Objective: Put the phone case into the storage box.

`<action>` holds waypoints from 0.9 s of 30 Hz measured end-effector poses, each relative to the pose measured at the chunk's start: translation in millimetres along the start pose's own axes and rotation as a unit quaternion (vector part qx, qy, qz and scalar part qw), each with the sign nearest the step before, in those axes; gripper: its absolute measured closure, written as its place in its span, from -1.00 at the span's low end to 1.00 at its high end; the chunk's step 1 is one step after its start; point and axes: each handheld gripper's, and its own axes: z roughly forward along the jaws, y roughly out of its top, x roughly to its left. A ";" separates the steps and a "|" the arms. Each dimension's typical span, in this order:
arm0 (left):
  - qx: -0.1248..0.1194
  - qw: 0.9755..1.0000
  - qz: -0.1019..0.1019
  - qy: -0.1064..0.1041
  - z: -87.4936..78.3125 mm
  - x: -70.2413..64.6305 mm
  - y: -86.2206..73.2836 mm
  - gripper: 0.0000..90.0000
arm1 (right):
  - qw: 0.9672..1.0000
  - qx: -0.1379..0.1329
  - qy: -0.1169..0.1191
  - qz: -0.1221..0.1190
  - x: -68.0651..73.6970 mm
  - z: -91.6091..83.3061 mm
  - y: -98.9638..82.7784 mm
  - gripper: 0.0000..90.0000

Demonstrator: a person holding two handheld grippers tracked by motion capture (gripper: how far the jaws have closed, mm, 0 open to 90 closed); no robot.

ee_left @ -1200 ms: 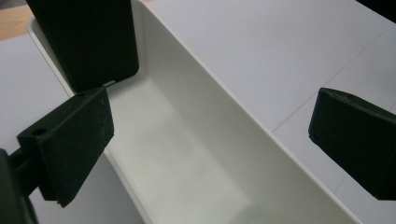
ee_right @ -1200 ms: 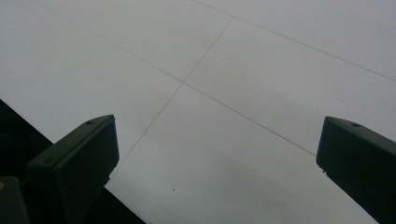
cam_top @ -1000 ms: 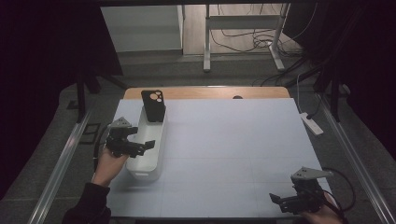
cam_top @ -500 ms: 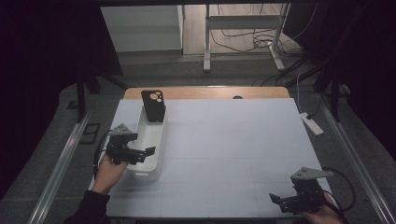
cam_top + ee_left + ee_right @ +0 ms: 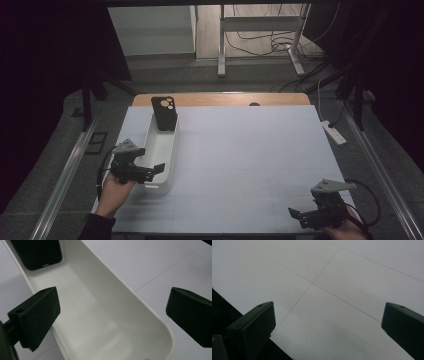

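Two hand-held grippers are hovering low over a white-covered table, both with jaws spread and grasping nothing.

Nearest, at the table's [image 5: 250, 150] front right corner, the right gripper [image 5: 300, 216] is sitting released over bare surface beside the edge. At the left, the left gripper [image 5: 152, 172] is straddling the near end of a long white tray [image 5: 159, 150]; in the left gripper view its jaws are standing wide on either side of the tray's [image 5: 140, 305] wall. Farther along, a black phone case [image 5: 165, 113] is standing upright in the tray's far end.
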 end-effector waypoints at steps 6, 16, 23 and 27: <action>-0.006 1.000 -0.005 0.004 -6.3 -2.7 -4.7 -1.00 | 1.000 0.001 -0.002 -0.002 0.3 0.3 0.3 -1.00; -0.005 1.000 0.000 0.023 -16.2 -12.2 -11.4 -1.00 | 1.000 0.004 -0.002 -0.001 0.4 1.0 0.7 -1.00; 0.002 0.999 0.009 0.039 -21.2 -20.6 -17.1 -1.00 | 1.000 0.005 -0.002 0.000 0.3 1.0 0.7 -1.00; 0.003 0.999 0.006 0.043 -24.7 -24.0 -21.5 -1.00 | 1.000 0.006 -0.002 0.000 0.4 1.2 0.7 -1.00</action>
